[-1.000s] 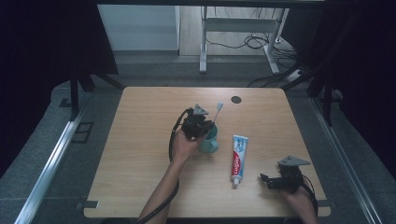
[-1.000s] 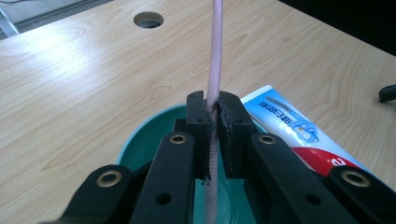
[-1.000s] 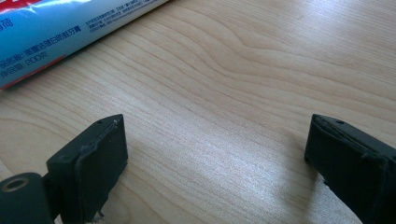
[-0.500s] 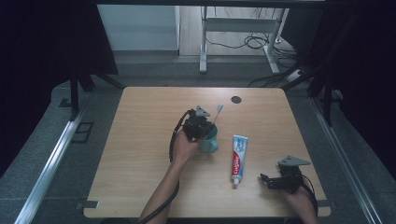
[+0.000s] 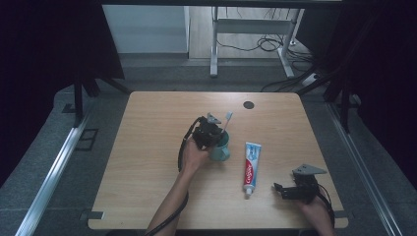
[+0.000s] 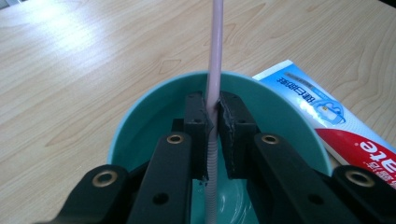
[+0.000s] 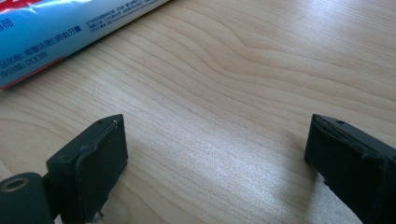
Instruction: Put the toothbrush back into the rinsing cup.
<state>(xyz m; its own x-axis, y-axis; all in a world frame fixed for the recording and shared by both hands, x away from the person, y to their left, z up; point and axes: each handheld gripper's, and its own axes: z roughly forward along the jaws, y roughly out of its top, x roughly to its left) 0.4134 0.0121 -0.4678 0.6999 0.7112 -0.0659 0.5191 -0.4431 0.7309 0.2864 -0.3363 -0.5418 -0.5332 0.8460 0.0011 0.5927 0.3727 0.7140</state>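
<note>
Two black jaws of the left gripper pinch a thin pink plastic toothbrush over the round teal cup. Right gripper jaws are spread wide near the blue-and-white toothpaste tube.

Toothbrush in cup; toothpaste tube right, on table.

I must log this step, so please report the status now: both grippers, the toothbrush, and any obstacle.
Left gripper shut on toothbrush, handle down inside teal cup. Right gripper open, low over bare table. Toothpaste tube flat beside cup, not blocking.
</note>
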